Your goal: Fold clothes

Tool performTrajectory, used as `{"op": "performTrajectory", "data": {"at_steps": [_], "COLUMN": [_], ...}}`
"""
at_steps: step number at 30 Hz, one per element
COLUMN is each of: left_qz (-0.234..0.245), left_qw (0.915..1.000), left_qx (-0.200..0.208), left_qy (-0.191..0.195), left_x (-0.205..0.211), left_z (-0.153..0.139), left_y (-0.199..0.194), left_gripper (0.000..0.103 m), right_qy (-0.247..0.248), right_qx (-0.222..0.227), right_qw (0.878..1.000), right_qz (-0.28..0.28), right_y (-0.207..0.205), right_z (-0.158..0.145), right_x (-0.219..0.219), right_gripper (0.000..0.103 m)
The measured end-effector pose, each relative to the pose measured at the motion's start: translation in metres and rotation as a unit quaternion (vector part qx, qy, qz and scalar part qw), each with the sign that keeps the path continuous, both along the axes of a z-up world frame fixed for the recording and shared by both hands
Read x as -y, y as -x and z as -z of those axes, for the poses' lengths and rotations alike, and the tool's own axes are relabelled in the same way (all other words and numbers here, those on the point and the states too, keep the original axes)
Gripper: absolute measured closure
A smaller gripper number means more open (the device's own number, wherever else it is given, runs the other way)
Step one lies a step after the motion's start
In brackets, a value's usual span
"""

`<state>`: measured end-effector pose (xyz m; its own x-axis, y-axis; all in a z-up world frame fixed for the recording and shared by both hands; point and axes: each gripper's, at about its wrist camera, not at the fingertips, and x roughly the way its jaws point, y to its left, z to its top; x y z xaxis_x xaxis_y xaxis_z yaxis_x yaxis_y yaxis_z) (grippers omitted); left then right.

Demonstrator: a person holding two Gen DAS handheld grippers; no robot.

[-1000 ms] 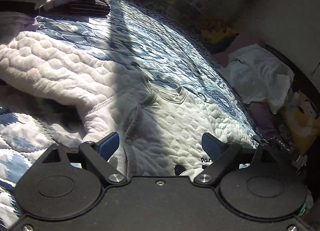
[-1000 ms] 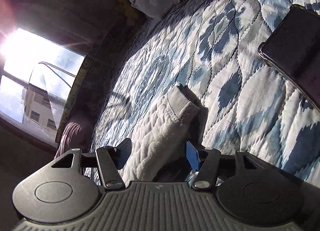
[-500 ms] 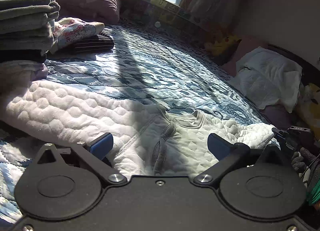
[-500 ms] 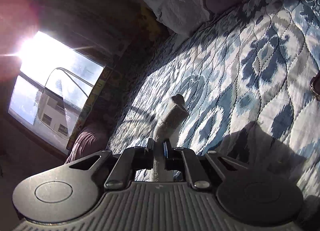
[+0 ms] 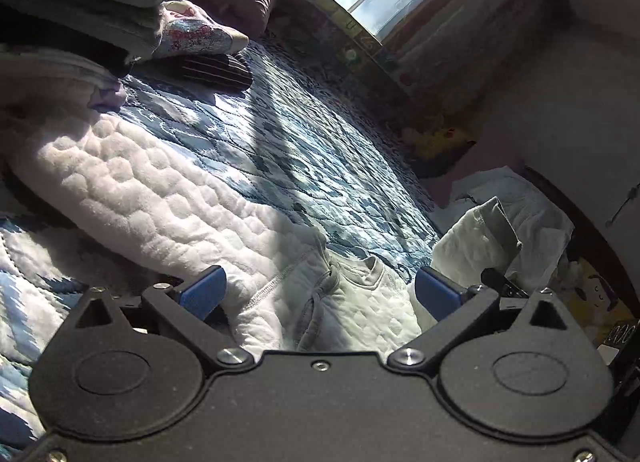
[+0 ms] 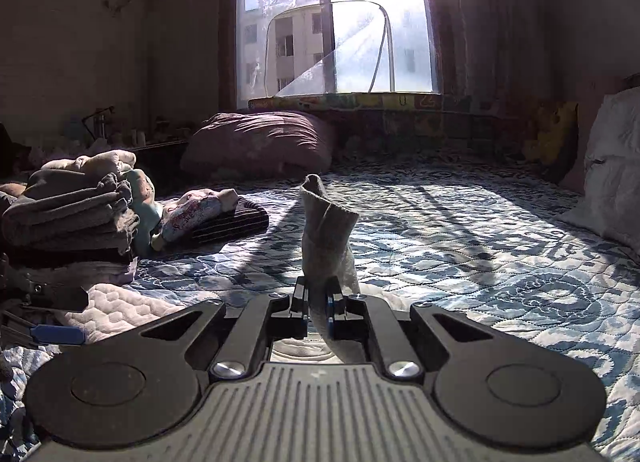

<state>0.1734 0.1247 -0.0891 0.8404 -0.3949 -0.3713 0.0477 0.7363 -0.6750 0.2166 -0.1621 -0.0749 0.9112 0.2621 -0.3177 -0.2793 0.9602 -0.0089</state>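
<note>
Currently my right gripper [image 6: 318, 304] is clamped on the sweatshirt's cuff [image 6: 326, 234], sleeve lifted off the bed [image 6: 480, 262]. My left gripper [image 5: 318, 294] hangs with fingers apart over the quilted sweatshirt [image 5: 352, 302], collar just ahead, other sleeve spread out to its left. Folded stack [image 6: 72, 217] sits far left. Judgement: mid-fold; sleeves and body remain unfolded.
</note>
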Motion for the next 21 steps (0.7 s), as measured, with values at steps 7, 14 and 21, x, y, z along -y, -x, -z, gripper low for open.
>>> {"op": "performTrajectory", "data": {"at_steps": [7, 14, 21], "left_qz": [0.002, 0.011, 0.025], "left_qw": [1.0, 0.9998, 0.9994], "left_qx": [0.006, 0.002, 0.019], "left_qy": [0.006, 0.019, -0.017], "left_x": [-0.005, -0.001, 0.017], "left_z": [0.0, 0.003, -0.003], "left_y": [0.0, -0.011, -0.021], "left_gripper": [0.001, 0.001, 0.002], "right_qy": [0.133, 0.186, 0.252], "right_qx": [-0.014, -0.015, 0.006], "right_qw": [0.989, 0.978, 0.956], "right_qz": [-0.065, -0.09, -0.149], "right_y": [0.015, 0.023, 0.054], "right_z": [0.037, 0.052, 0.047], "right_x": [-0.075, -0.091, -0.097], "right_gripper": [0.093, 0.093, 0.063]}}
